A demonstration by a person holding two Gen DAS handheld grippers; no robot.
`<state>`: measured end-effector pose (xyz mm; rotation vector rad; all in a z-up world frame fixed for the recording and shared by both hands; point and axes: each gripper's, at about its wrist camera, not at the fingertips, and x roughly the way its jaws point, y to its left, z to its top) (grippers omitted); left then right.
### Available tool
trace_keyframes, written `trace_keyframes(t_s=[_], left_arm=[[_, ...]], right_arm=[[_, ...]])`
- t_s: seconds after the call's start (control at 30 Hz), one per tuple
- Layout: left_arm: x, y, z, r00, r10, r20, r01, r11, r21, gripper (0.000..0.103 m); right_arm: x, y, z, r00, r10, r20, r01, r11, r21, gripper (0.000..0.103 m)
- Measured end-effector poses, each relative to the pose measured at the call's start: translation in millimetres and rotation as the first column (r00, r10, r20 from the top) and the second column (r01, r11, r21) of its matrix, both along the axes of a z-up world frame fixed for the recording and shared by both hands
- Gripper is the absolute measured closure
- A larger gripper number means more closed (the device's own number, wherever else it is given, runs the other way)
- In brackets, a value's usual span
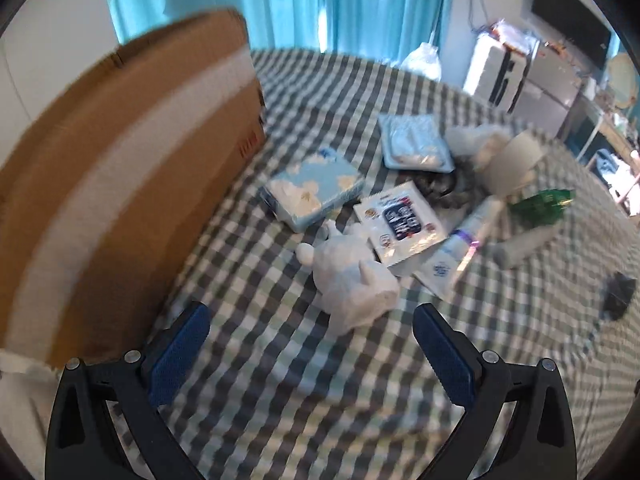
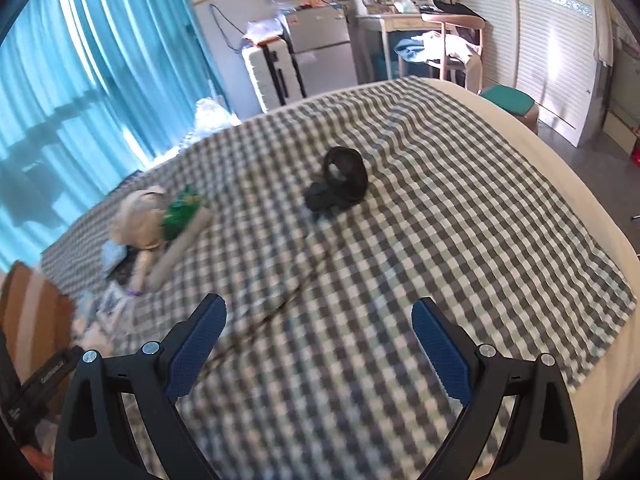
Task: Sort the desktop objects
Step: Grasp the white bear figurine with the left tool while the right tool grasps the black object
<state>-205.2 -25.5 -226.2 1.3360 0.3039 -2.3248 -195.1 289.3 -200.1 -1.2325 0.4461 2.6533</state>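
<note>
My left gripper (image 1: 312, 316) is open just above the checked cloth, and a white animal figurine (image 1: 352, 276) lies right in front of its fingertips. Behind the figurine are a blue cloud-print tissue pack (image 1: 316, 190), a white sachet (image 1: 400, 224), a white tube (image 1: 460, 248), a blue wipes pack (image 1: 414, 142), a green packet (image 1: 542, 204) and a roll of paper (image 1: 516, 156). My right gripper (image 2: 320, 320) is open over bare cloth. A small black fan (image 2: 340, 180) sits beyond it, its cable (image 2: 280, 300) trailing toward the fingers.
A large cardboard box (image 1: 120, 176) stands at the left, close to my left gripper. The checked cloth (image 2: 440, 240) covers a bed whose edge (image 2: 592, 216) curves along the right. Blue curtains, a suitcase, a small fridge and a desk stand beyond the bed.
</note>
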Motion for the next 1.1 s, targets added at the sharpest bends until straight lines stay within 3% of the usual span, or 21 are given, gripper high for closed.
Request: trace_keyframes(t_s=[0.27, 0.37, 0.47, 0.53, 0.67, 0.87, 1.1], left_arm=[[-38, -23, -35, 0.997, 0.069, 0.027, -0.072, 0.992, 0.104, 0.000], [-44, -25, -44, 0.997, 0.067, 0.038, -0.071, 0.990, 0.123, 0.012], [-47, -16, -41, 0.999, 0.016, 0.043, -0.018, 0.999, 0.048, 0.044], [-47, -8, -36, 0.997, -0.028, 0.067, 0.028, 1.000, -0.004, 0.045], [-38, -6, -23, 0.999, -0.018, 0.051, 0.015, 0.999, 0.041, 0.045], [-43, 24, 10, 0.995, -0.079, -0.058, 0.079, 0.997, 0.005, 0.045], [-77, 60, 5, 0.986, -0.149, -0.076, 0.151, 0.988, 0.025, 0.045]], right_arm=[[-32, 7, -41, 0.997, -0.009, 0.077, 0.011, 1.000, -0.023, 0.008], [-37, 8, -43, 0.997, -0.005, 0.077, 0.007, 1.000, -0.028, 0.008], [-45, 8, -44, 0.998, -0.006, 0.064, 0.008, 1.000, -0.020, 0.008], [-52, 8, -43, 0.999, -0.011, 0.050, 0.011, 1.000, -0.011, 0.008], [-67, 11, -38, 0.999, -0.029, 0.025, 0.029, 1.000, 0.003, 0.008], [-94, 23, -37, 0.997, -0.080, -0.004, 0.080, 0.997, 0.009, 0.010], [-128, 29, -53, 0.996, -0.087, 0.009, 0.087, 0.996, 0.000, 0.015]])
